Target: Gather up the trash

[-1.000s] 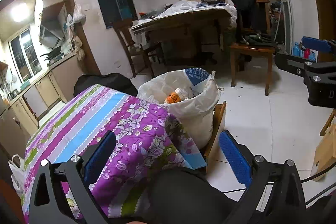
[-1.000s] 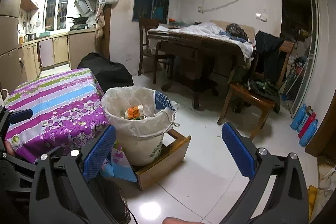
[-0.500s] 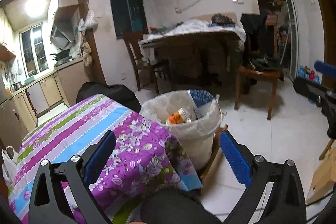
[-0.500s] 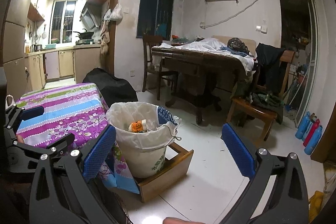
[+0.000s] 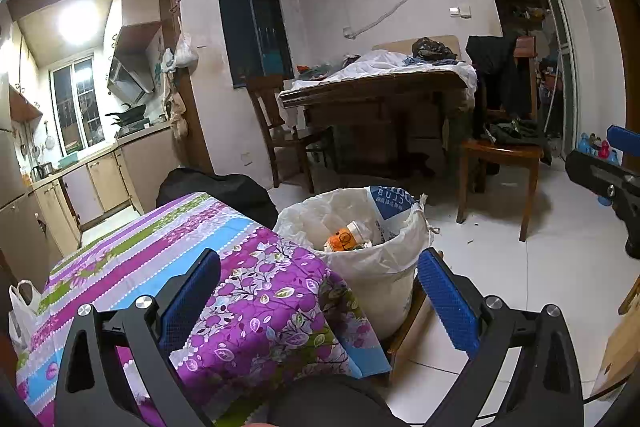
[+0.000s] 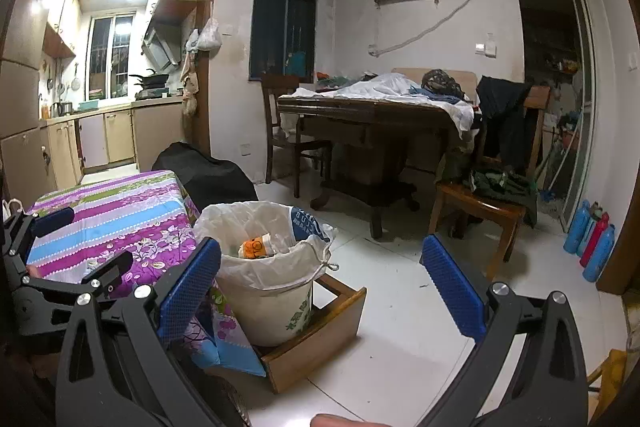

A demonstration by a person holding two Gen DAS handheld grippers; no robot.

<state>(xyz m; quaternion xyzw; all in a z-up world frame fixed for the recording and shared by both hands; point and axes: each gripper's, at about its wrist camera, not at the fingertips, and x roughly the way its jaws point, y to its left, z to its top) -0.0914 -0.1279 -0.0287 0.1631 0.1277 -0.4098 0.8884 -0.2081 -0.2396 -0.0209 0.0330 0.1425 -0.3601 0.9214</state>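
Far left: kitchen cabinets (image 6: 116, 137). Near left: bench under a purple flowered cloth (image 5: 168, 259). Left hand-held gripper (image 5: 320, 291) over its near corner, blue pads spread wide, nothing held. Centre: white-lined trash bin (image 6: 264, 275) just right of the bench, standing in a wooden drawer (image 6: 320, 339) on the floor; orange-labelled bottle (image 6: 256, 247) inside. Right hand-held gripper (image 6: 320, 287) wide open, empty. Far right: dining table (image 6: 372, 111), wooden chair (image 6: 484, 207), blue and red bottles (image 6: 592, 243).
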